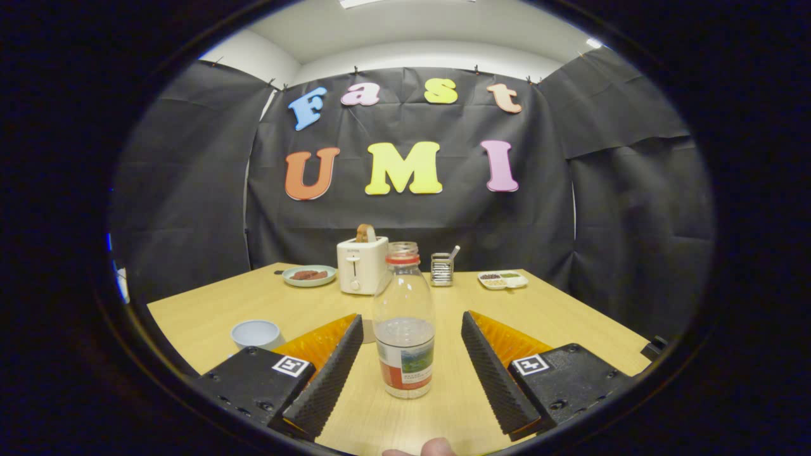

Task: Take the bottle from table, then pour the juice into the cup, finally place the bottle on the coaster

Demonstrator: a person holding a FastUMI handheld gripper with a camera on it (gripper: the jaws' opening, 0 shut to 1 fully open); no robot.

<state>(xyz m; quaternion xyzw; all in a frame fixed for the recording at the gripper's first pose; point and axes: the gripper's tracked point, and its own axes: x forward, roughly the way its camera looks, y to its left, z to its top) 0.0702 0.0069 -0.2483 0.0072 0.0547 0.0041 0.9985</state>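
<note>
2 ribbed fingers of the gripper (412,323) stand spread apart, touching nothing; between them the clear plastic bottle (404,326) stands upright on the smooth wooden table (570,316), round cup (256,334) nearby.

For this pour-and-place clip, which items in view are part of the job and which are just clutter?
Job: bottle, upright between the open gripper fingers, untouched; cup, beside the left finger.

Clutter: toaster, plate, glass jar, metal holder, divided dish, all beyond the bottle on the table.
</note>
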